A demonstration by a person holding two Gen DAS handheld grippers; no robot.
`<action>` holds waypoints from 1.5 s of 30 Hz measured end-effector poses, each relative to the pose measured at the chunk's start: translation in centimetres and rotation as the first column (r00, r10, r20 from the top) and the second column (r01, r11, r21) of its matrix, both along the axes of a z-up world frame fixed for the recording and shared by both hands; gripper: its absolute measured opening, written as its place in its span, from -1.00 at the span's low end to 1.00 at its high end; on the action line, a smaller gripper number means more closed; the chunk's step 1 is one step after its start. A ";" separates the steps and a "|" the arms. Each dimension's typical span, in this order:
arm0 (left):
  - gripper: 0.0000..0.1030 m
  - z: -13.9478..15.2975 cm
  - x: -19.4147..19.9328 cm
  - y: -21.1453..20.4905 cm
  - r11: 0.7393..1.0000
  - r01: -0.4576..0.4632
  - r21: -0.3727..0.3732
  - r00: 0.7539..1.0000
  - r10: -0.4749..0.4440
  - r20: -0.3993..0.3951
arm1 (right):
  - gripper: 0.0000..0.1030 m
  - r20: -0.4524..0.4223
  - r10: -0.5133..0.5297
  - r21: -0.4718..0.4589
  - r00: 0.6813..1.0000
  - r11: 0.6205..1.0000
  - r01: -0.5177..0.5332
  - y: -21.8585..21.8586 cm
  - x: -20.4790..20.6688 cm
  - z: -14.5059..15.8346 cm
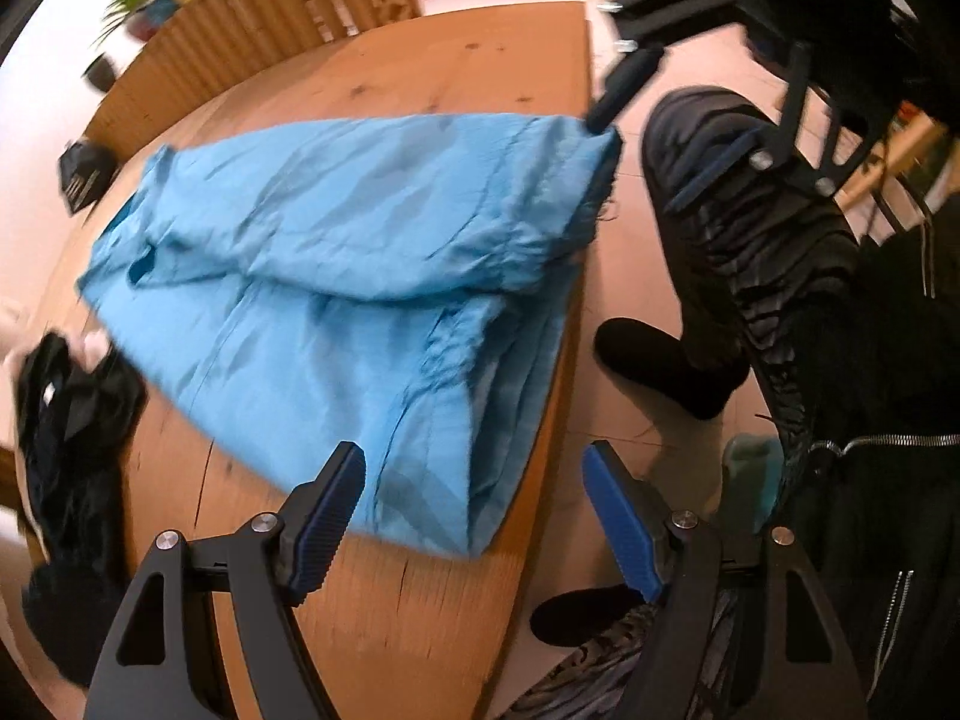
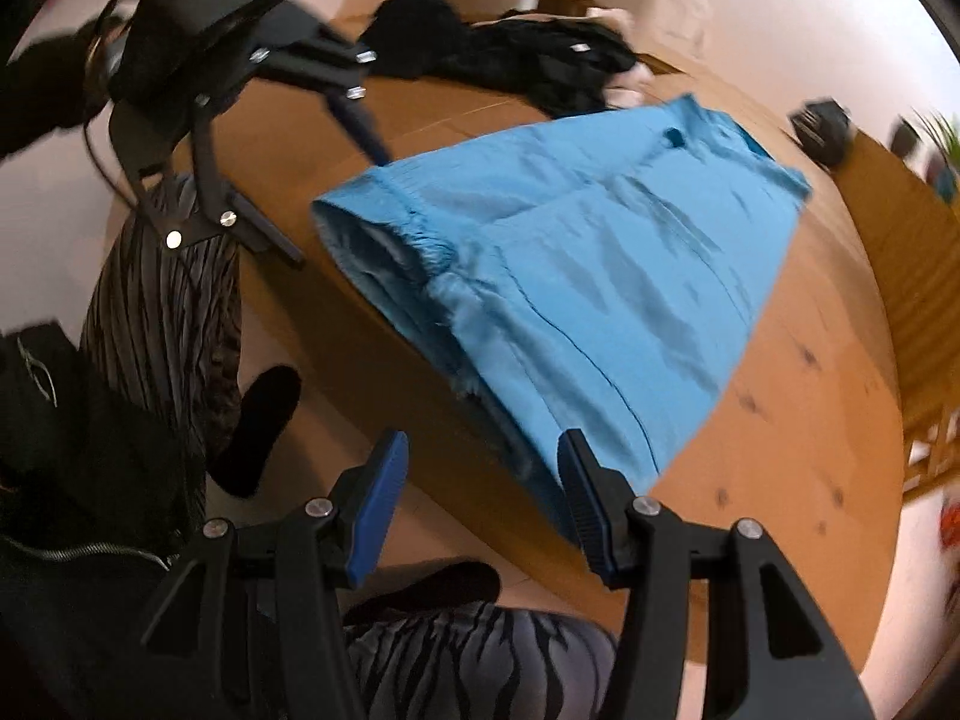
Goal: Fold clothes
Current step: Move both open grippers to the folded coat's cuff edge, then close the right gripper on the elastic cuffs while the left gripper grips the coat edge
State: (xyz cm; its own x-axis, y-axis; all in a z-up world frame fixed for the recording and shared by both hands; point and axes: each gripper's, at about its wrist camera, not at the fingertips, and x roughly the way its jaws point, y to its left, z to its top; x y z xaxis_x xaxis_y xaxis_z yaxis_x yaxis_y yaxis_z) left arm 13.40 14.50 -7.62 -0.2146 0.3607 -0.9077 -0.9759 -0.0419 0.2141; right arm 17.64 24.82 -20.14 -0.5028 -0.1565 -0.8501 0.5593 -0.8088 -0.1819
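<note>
Lying folded on the tabletop (image 1: 420, 612), blue shorts (image 1: 336, 276) reach its near edge beside dark clothes (image 1: 66, 420). Left gripper (image 1: 474, 516) and right gripper (image 2: 480, 504) hover open, empty.

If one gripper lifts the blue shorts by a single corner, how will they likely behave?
The blue shorts look thin and creased, so they would probably drape limply rather than hold shape. The sheen suggests smooth fabric that may slide on the wooden table. The folded layers would likely fall open.
</note>
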 end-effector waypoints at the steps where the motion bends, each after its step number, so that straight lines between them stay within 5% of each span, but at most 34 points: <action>1: 0.43 -0.3 0.1 0.5 1.000 0.021 -0.012 1.000 -0.021 -0.012 | 0.00 0.002 0.012 0.017 1.000 1.000 -0.012 -0.3 -0.4 -0.2; 15: 0.42 -3.3 -0.1 3.1 0.996 0.055 -0.070 0.998 -0.052 0.045 | 0.00 0.075 0.114 0.113 0.991 0.986 -0.122 -1.7 -2.7 -3.3; 20: 0.41 -3.3 -0.2 2.8 0.998 0.038 -0.048 0.998 -0.036 0.048 | 0.22 0.029 0.152 0.222 0.988 0.963 -0.155 -2.9 -1.5 -5.0; 27: 0.38 -3.5 0.4 3.1 0.998 0.020 -0.066 1.000 -0.020 0.002 | 0.21 -0.026 0.165 0.284 0.986 0.947 -0.151 -3.4 -0.6 -5.7; 34: 0.30 -3.8 1.0 3.4 0.993 0.042 -0.106 0.997 -0.048 -0.053 | -0.34 0.018 0.101 0.207 0.995 0.973 -0.102 -1.9 -1.7 -4.0; 38: 0.30 -4.5 2.0 3.6 0.990 0.059 -0.128 0.992 -0.072 -0.102 | -0.35 0.055 0.082 0.173 0.995 0.981 -0.091 -1.5 -2.2 -3.6; 45: 0.17 -3.1 2.3 2.5 0.995 0.057 -0.085 0.997 -0.052 0.057 | -0.44 0.103 0.090 0.154 0.991 0.983 -0.105 -1.7 -0.9 -3.1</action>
State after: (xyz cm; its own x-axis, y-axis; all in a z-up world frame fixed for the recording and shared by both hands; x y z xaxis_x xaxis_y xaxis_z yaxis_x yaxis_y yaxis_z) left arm 15.67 17.00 -10.72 -0.1459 0.2899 -0.9459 -0.9866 0.0284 0.1609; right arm 16.74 23.12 -23.20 -0.4073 -0.0601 -0.9113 0.6548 -0.7148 -0.2455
